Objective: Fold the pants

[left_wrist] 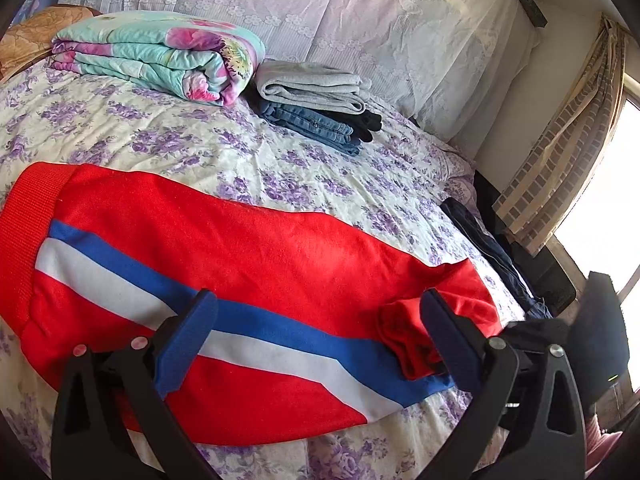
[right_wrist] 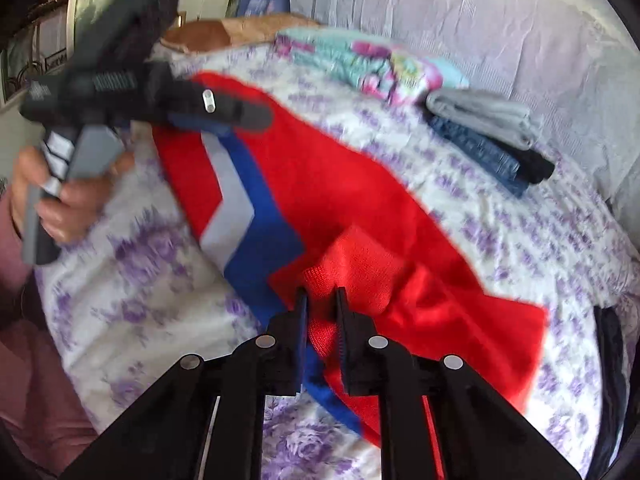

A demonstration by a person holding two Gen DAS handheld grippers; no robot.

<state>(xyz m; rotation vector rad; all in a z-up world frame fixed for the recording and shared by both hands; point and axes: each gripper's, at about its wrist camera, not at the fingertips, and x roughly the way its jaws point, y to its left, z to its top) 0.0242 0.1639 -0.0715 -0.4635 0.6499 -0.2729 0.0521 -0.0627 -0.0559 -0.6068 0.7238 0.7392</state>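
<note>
On red pants [right_wrist: 360, 208], unreadable markings.

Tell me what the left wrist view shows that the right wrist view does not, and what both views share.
Only the left wrist view shows the checked beige curtain by the bright window, and the left gripper open above the striped leg.

Only the right wrist view shows the person's hand holding the left gripper's handle, and the right gripper shut on the ribbed red cuff.

Both show the red pants with blue and white stripes, the floral quilt, the folded clothes stack and the purple-flowered bedsheet.
</note>
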